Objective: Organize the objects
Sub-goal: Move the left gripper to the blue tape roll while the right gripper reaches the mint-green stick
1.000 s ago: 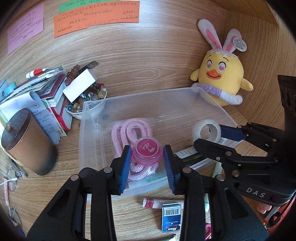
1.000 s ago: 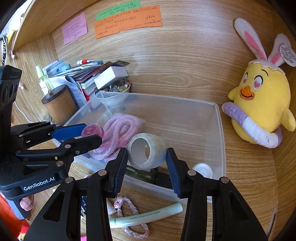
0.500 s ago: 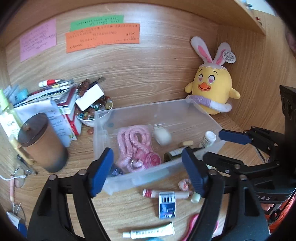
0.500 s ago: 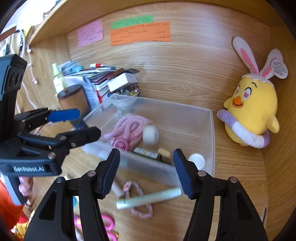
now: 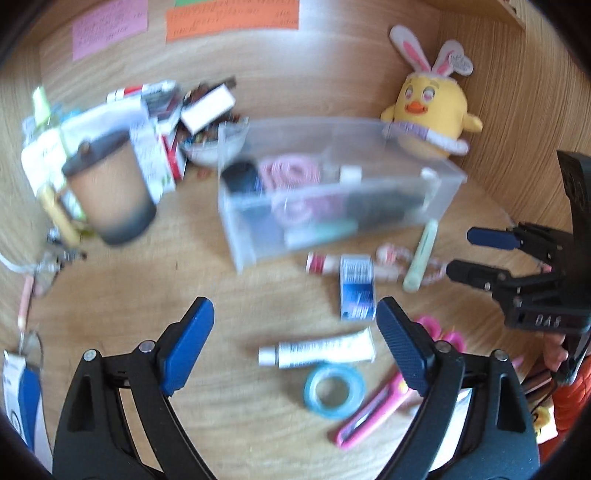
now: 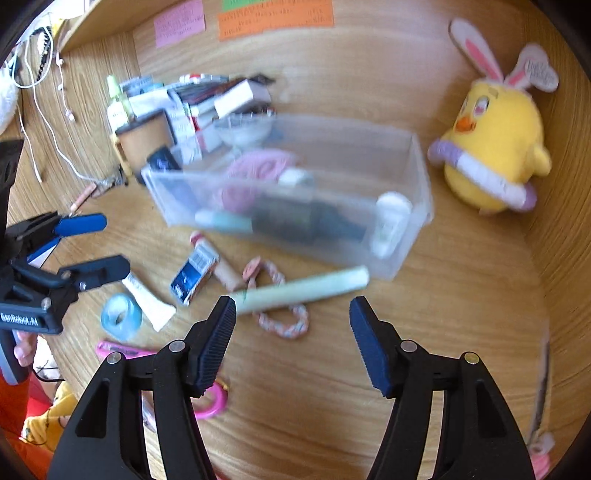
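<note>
A yellow plush chick (image 6: 493, 147) with pink rabbit ears is sitting upright at two o'clock on the wooden bench (image 6: 461, 295), leaning against the back wall. An orange note (image 6: 275, 16), a pink note (image 6: 180, 23) and a green note (image 6: 255, 3) are hanging on that wall at twelve o'clock. A brown lidded cup (image 5: 110, 186) is standing at ten o'clock, just beside a blurred stack of books and papers (image 5: 147, 122). A white box (image 6: 238, 98) is lying on top of the clutter there. A white earphone cable (image 6: 48, 122) is trailing down at nine o'clock.
</note>
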### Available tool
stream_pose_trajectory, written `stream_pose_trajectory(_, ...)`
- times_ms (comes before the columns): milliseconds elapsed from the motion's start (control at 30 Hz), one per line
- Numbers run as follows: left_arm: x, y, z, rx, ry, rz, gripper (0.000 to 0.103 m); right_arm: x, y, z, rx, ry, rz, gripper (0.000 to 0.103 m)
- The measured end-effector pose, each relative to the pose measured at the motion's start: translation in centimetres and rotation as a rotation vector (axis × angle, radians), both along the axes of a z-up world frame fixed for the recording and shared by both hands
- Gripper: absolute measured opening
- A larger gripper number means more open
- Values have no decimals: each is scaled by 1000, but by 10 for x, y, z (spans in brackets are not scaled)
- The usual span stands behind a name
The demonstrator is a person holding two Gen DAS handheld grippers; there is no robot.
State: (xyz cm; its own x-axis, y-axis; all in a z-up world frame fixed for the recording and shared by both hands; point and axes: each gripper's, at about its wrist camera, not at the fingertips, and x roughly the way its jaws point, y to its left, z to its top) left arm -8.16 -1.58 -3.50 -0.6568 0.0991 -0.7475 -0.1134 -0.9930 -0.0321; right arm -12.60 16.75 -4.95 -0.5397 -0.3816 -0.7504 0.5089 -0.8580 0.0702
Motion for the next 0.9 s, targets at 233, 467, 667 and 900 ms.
stream_pose_trajectory(233, 20, -4, -26, 1, -61, 13, 90, -9, -21, -15, -6, -56, -17, 74)
stream_pose_trajectory(467, 32, 2, -35, 15, -68, -24, 90, -27, -29, -26, 13, -111, -92, 74)
stream_pose_trajectory(667, 31, 2, -40, 25, -72, -28, 79, -27, 0, -27, -9, -145, -145, 72)
stream_pose_trajectory(900, 28, -3, -35, 49, -59, -14, 48, -13, 36, -28, -2, -132, -204, 63)
